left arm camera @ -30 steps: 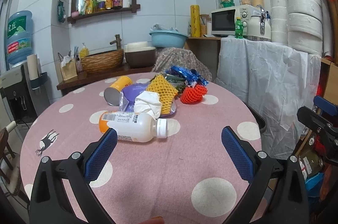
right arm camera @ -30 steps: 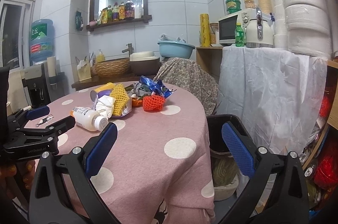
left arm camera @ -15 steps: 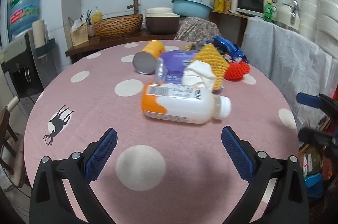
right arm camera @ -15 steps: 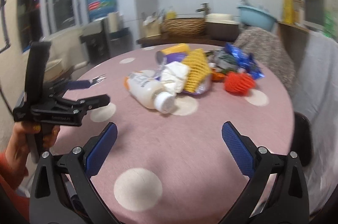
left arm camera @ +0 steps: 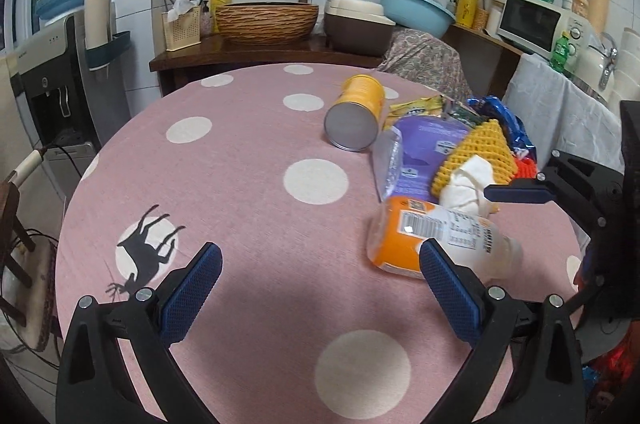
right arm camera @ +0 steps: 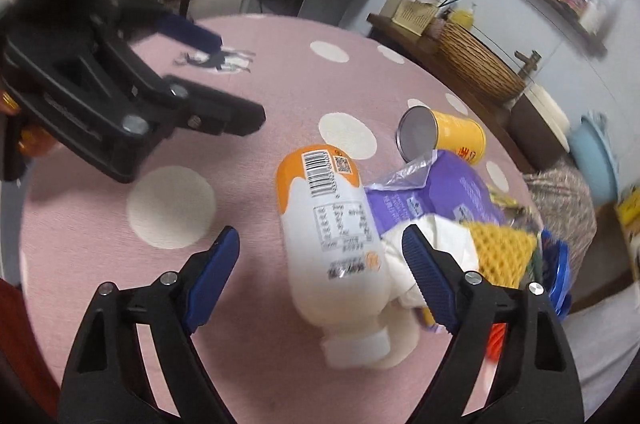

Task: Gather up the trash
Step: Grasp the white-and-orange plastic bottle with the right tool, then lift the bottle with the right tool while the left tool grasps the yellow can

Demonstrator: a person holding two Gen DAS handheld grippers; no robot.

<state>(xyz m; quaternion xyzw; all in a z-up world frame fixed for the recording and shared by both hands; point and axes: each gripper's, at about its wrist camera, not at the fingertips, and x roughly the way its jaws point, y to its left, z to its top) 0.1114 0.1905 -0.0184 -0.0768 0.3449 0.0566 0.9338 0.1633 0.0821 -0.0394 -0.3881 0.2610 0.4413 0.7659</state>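
Observation:
A white and orange plastic bottle (right arm camera: 332, 224) lies on its side on the pink spotted table (left arm camera: 248, 184); it also shows in the left wrist view (left arm camera: 432, 240). Behind it lie a crumpled white tissue (left arm camera: 468, 184), yellow foam net (left arm camera: 480, 152), purple packet (left arm camera: 424, 152), yellow can (left arm camera: 356, 112) and blue wrapper (left arm camera: 508, 120). My right gripper (right arm camera: 320, 272) is open just above the bottle, one finger on each side of it. My left gripper (left arm camera: 320, 288) is open and empty over bare cloth, left of the bottle.
A counter with a woven basin (left arm camera: 266, 22), brown bin (left arm camera: 356, 28) and blue bowl (left arm camera: 412, 8) stands behind the table. A water dispenser (left arm camera: 52, 56) stands at the left. A covered shelf with a microwave (left arm camera: 532, 20) is at the right.
My right gripper swung in over the table and now straddles the bottle. My left gripper moved left and lower, so the trash pile sits to its right.

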